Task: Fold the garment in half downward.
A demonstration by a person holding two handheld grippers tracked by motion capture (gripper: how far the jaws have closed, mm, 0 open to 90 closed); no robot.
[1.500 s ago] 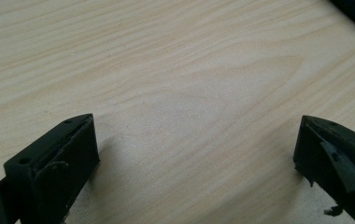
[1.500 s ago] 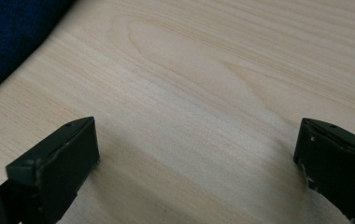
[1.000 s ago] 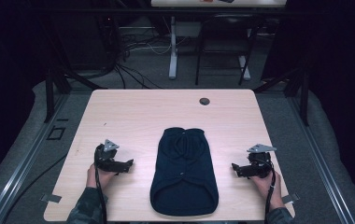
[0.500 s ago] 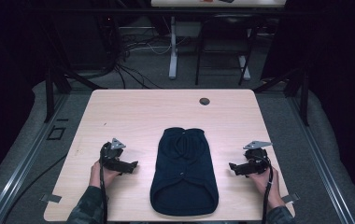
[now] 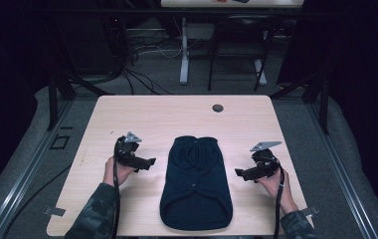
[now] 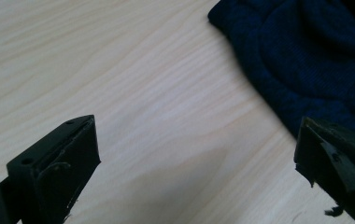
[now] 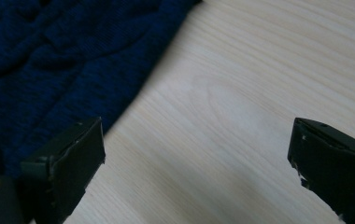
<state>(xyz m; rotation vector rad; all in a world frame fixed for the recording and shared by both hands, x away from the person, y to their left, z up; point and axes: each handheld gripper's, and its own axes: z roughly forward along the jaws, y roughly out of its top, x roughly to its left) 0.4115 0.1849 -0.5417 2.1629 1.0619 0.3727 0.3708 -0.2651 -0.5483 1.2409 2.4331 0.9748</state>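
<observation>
Pale wood grain covers the table (image 5: 142, 114), and in the high view a dark navy knitted garment (image 5: 196, 184) lies flat a little below its centre, narrow end toward 12 o'clock and wide rounded hem toward 6 o'clock, near the front edge. At 9 o'clock from the garment the left gripper (image 5: 149, 162) is held in a hand (image 5: 119, 171), its jaws pointing toward the cloth but apart from it. At 3 o'clock the right gripper (image 5: 238, 173) sits in the other hand (image 5: 272, 183), jaws likewise aimed inward at the garment and short of touching it. A small dark round grommet (image 5: 218, 108) sits in the tabletop at 12 o'clock, well apart from everything else.

From the left gripper view, the left gripper (image 6: 196, 168) has its jaws spread wide with nothing between them but bare wood; the garment (image 6: 315, 60) fills the 1 to 3 o'clock corner, its edge running down behind the jaw on that side.

From the right gripper view, the right gripper (image 7: 196, 165) is also released, jaws wide over bare table; the garment (image 7: 59, 60) lies from 9 to 12 o'clock, its edge passing just beside the jaw at 8 o'clock.
</observation>
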